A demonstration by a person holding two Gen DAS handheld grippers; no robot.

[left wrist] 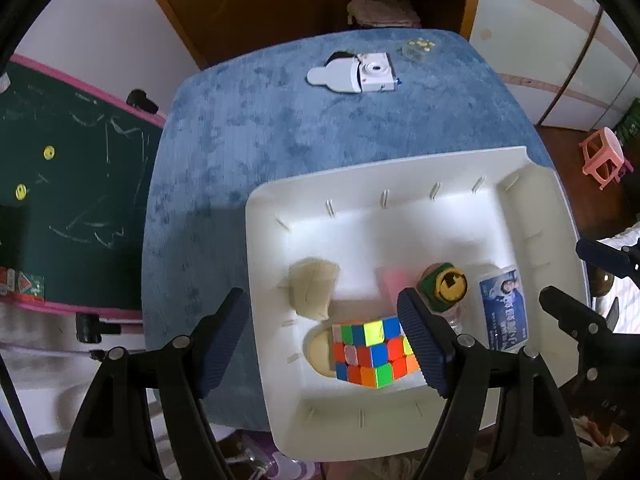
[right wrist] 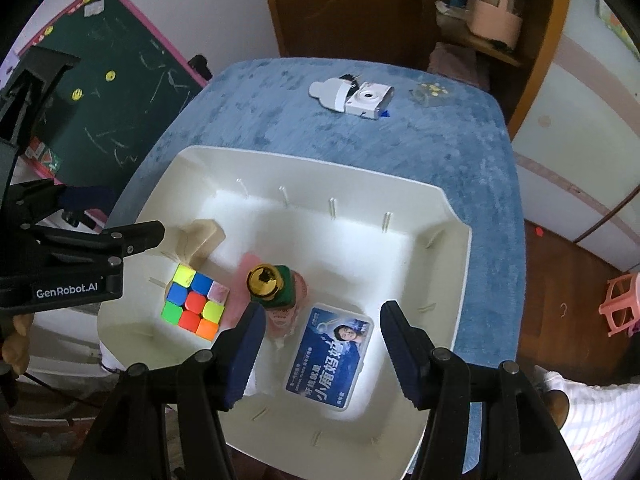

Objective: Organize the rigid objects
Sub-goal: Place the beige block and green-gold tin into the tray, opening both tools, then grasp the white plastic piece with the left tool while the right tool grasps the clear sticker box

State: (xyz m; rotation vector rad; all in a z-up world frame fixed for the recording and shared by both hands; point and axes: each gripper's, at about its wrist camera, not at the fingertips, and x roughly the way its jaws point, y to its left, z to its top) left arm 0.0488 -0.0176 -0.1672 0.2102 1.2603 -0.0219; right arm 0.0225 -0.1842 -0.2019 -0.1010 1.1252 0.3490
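Observation:
A white bin (left wrist: 264,240) (right wrist: 452,280) stands on the blue table (left wrist: 240,140). It holds a colourful puzzle cube (left wrist: 372,354) (right wrist: 196,306), a beige block (left wrist: 314,290) (right wrist: 202,238), a bottle with a green and gold cap (left wrist: 446,286) (right wrist: 270,284) and a flat blue box (left wrist: 504,312) (right wrist: 330,360). My left gripper (left wrist: 324,344) (right wrist: 116,216) hovers open over the bin's left side above the cube, holding nothing. Open as well, my right gripper (right wrist: 324,354) (left wrist: 580,280) hangs above the blue box without its pads touching it.
At the table's far end lie a white toy camera (left wrist: 376,74) (right wrist: 368,100), a flat white bottle-shaped piece (left wrist: 332,74) (right wrist: 326,92) and a small clear box (left wrist: 418,48) (right wrist: 430,92). A green chalkboard (left wrist: 60,184) stands left, a pink stool (right wrist: 622,308) right, a wooden cabinet (right wrist: 360,4) behind.

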